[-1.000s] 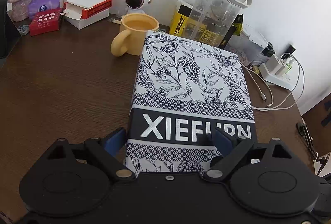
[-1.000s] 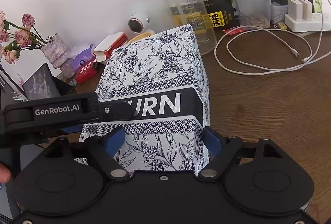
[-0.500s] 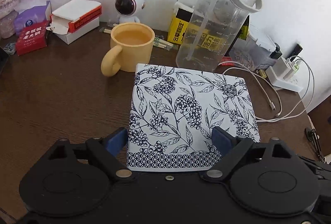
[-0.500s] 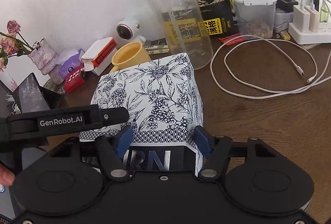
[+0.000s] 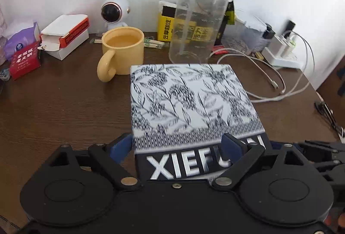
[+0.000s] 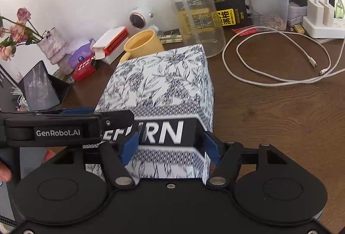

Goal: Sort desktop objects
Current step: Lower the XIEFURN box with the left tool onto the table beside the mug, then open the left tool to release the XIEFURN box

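**Patterned box held from both sides**

On the dark wooden counter (image 5: 54, 108), seen from the left wrist, the patterned box (image 5: 189, 102) fills the middle, its white top printed with dark leaves and a black band of large white letters at the near edge. The left gripper (image 5: 179, 147) has its blue-padded jaws spread wide, one on each side of the box's near end; whether the pads press its sides cannot be told. Just behind the box to the left stands a yellow mug (image 5: 123, 50), and directly behind the box a tall clear bottle (image 5: 198, 18). A white cable (image 5: 269, 74) loops on the counter to the right of the box.

From the right wrist, the patterned box (image 6: 163, 85) sits close, one corner turned toward the camera. The right gripper (image 6: 170, 147) straddles that near corner with jaws wide apart; contact with the pads is unclear. The other gripper (image 6: 64, 128) reaches in from the left of the box at band height. Behind the box stand the yellow mug (image 6: 144, 44) and the clear bottle (image 6: 194, 13); the white cable (image 6: 269, 65) lies to its right.
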A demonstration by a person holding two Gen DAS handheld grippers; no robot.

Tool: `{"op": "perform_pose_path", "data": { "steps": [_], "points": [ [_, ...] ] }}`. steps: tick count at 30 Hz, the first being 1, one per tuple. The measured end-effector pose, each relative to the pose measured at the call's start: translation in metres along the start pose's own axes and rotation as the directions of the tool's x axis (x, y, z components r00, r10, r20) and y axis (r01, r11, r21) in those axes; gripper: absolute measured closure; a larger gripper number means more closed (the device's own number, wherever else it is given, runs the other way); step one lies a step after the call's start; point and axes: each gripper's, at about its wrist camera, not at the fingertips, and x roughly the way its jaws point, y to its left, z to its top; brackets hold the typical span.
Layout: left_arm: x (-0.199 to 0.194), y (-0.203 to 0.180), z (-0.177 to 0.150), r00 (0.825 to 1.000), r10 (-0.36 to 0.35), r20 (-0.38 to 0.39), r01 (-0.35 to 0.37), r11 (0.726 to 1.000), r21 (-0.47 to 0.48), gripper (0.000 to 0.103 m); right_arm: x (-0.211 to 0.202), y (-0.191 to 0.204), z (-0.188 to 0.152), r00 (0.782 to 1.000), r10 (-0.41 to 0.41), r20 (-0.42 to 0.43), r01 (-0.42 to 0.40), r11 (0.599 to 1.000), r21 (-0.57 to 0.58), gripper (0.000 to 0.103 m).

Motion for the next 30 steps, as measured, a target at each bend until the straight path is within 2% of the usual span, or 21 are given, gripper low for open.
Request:
{"op": "perform_pose_path", "data": {
  "steps": [4, 7, 13, 15, 16, 18, 23, 26, 30],
  "points": [
    [-0.006, 0.003, -0.02, 0.999, -0.039, -0.028, 0.038, 0.999, -0.026, 0.011, -0.011, 0.004, -0.013, 1.0, 0.001, 0.001, -0.001, 1.0, 0.0, 0.034],
    [-0.006, 0.005, -0.024, 0.999, -0.046, -0.013, 0.046, 0.998, -0.031, 0.011, -0.015, 0.004, -0.019, 1.0, 0.0, 0.012, 0.0, 1.0, 0.017, 0.034],
    [-0.013, 0.003, -0.022, 1.0, -0.023, 0.02, 0.024, 1.0, -0.005, 0.011, -0.018, 0.004, -0.019, 0.999, -0.001, 0.036, 0.0, 1.0, 0.022, 0.034],
    [-0.018, 0.002, -0.02, 0.999, -0.007, 0.04, 0.007, 1.0, 0.006, 0.012, -0.023, 0.007, -0.022, 0.998, -0.023, 0.056, 0.023, 1.0, 0.007, 0.033],
    [-0.029, 0.002, -0.021, 0.997, -0.006, 0.078, 0.005, 1.0, 0.018, 0.012, -0.032, 0.012, -0.022, 0.996, -0.025, 0.085, 0.026, 1.0, -0.011, 0.031],
    [-0.056, 0.0, -0.024, 0.987, -0.025, 0.159, 0.017, 0.998, 0.053, 0.009, -0.055, 0.024, -0.026, 0.989, -0.016, 0.144, 0.022, 0.999, -0.041, 0.015],
    [-0.131, -0.012, -0.051, 0.954, -0.017, 0.299, -0.027, 0.989, 0.143, 0.0, -0.112, 0.056, -0.056, 0.98, 0.014, 0.2, 0.009, 0.993, -0.116, 0.002],
    [-0.173, -0.016, -0.085, 0.942, 0.004, 0.336, -0.057, 0.987, 0.148, 0.0, -0.144, 0.078, -0.09, 0.979, -0.002, 0.204, 0.034, 0.987, -0.158, 0.0],
    [-0.219, -0.013, -0.138, 0.944, 0.029, 0.329, -0.067, 0.992, 0.104, 0.0, -0.18, 0.107, -0.139, 0.979, -0.025, 0.203, 0.068, 0.976, -0.206, 0.0]
  ]
}}
